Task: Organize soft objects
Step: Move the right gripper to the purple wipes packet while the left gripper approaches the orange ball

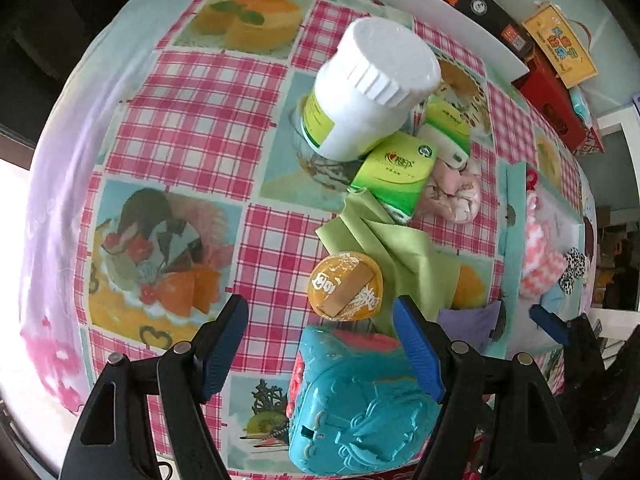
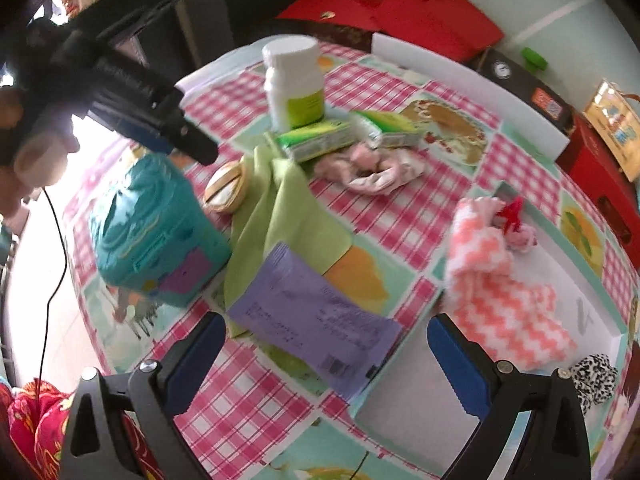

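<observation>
My left gripper (image 1: 320, 344) hangs open above a teal toy box (image 1: 352, 400) and an orange jelly cup (image 1: 346, 286), gripping neither. A green cloth (image 1: 392, 248) lies crumpled beside the cup. My right gripper (image 2: 326, 360) is open, with a purple packet (image 2: 316, 320) lying flat on the table between its fingers, unpressed. The green cloth (image 2: 280, 216) sits just beyond the packet. A pink-and-white zigzag cloth (image 2: 500, 288) and a leopard-print scrunchie (image 2: 594, 376) rest in the white tray (image 2: 560, 268) to the right. A pale pink fabric bundle (image 2: 372, 168) lies mid-table.
A white bottle (image 2: 294, 84) and two green cartons (image 2: 320, 140) stand at the back of the checked tablecloth. A red clip (image 2: 512, 212) lies in the tray. Red bags and boxes (image 2: 400, 12) crowd the far edge. The left gripper (image 2: 160, 132) hovers over the teal box (image 2: 152, 232).
</observation>
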{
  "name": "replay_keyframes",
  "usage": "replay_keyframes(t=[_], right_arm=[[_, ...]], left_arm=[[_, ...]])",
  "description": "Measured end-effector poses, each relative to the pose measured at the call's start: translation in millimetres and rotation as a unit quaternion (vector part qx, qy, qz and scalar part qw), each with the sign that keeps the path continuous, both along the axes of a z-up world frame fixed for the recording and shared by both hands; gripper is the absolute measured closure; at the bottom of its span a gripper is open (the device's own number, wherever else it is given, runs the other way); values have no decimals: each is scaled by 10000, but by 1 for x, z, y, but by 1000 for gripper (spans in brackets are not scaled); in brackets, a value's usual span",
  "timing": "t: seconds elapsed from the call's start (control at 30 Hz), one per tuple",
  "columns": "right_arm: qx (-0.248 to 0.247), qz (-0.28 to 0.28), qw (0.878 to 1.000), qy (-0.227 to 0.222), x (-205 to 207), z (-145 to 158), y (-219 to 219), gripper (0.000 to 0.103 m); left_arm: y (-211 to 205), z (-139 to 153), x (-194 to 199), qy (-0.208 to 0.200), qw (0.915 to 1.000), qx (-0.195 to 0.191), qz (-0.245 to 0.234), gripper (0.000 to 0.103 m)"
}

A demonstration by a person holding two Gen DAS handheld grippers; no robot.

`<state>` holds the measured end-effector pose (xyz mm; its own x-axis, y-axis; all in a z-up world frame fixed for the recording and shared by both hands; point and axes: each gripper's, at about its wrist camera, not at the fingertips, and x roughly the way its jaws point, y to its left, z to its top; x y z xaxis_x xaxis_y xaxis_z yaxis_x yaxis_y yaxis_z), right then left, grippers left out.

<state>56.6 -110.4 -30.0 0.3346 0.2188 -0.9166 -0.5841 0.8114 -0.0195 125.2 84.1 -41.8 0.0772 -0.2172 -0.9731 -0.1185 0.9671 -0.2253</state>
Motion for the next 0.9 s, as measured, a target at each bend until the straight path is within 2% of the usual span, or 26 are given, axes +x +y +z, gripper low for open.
replay_keyframes(t=[0.17, 0.3, 0.47, 0.9], right_arm=[[-143, 209, 9994, 227, -2, -15, 6, 6], [-221, 342, 9990, 178, -4, -17, 8, 6], [-342, 484, 9978, 309, -1, -28, 14, 12], [-60, -11, 9999, 126, 28, -30, 5, 19]], left_arm=[[-2, -8, -1, 66, 9999, -106, -50, 28], [-5, -17, 0, 153, 9998, -71, -134, 27], [-14, -26, 11, 284, 9994, 32, -211, 28], [-47, -43, 45, 516, 9964, 364, -561, 28]])
